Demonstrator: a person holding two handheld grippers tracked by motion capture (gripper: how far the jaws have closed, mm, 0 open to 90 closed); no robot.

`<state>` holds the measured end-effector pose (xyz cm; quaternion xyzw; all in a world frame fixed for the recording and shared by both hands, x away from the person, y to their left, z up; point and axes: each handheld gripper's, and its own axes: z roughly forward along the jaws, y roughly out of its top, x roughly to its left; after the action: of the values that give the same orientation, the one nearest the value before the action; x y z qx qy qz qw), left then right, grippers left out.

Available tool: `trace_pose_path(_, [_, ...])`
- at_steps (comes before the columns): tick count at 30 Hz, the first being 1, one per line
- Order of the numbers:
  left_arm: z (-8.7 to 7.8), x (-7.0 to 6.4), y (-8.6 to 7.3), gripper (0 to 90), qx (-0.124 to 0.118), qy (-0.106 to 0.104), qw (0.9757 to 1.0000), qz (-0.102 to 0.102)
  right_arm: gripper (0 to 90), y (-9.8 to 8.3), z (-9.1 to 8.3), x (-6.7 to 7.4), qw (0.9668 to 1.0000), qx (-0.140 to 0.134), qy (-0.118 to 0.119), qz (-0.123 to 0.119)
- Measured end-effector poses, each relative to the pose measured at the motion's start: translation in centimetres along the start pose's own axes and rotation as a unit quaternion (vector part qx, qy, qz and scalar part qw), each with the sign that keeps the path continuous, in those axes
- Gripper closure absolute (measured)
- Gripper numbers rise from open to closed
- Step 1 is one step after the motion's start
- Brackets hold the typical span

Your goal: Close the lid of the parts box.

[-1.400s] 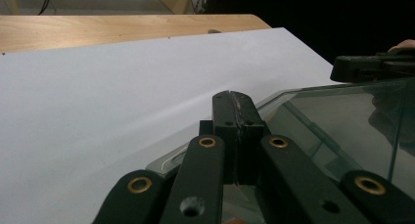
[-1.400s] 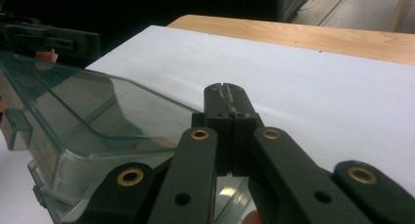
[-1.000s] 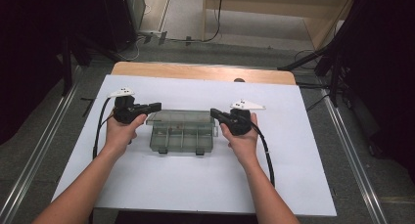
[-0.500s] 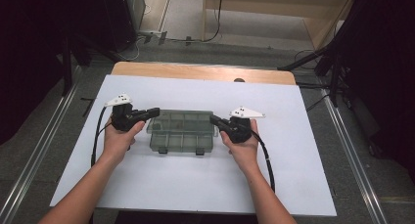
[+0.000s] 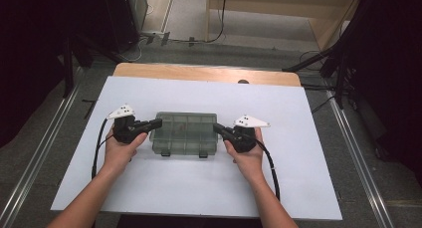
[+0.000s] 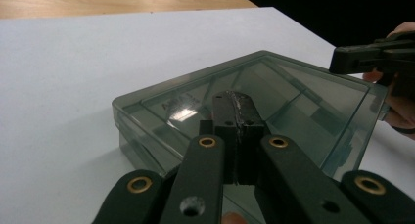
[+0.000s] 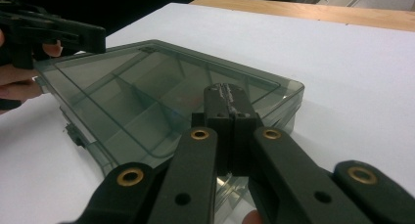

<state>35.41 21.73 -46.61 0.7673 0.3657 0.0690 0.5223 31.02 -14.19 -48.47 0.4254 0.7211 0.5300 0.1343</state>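
A translucent grey compartment box lies flat with its lid down in the middle of the white board. My left gripper is shut, and its tips reach over the box's left end. My right gripper is shut too, with its tips at the right end. In the left gripper view the shut jaws lie over the lid of the box, and the right gripper shows at its far corner. The right gripper view has its own shut jaws over the lid and the left gripper beyond. Nothing sits between either pair of jaws.
Two dark latches sit on the box's near side. A wooden table edge runs along the far side of the board. Metal rails flank the table on the floor, and dark stands rise at the back right.
Both hands have drawn back toward the person along the box's ends, and the jaw tips now sit lower in the high view. The box has stayed in place.
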Motion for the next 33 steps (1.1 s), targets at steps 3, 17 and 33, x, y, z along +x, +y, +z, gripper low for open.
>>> trace_pose_path(3, [-0.1,-0.3,-0.4,90.0,-0.001,0.005,1.0,0.003,90.0,-0.2,-0.2,0.2,1.0,-0.001,0.001,0.0])
trace_pose_path(17, [-0.5,-1.3,-1.8,90.0,0.007,0.013,0.9998,0.01,90.0,-1.5,-0.4,0.8,1.0,0.003,0.0,-0.007])
trace_pose_path(33, [-0.7,-1.8,-3.4,90.0,0.017,0.022,0.9995,0.015,90.0,-2.8,-0.2,1.4,0.9997,0.016,-0.005,-0.015])
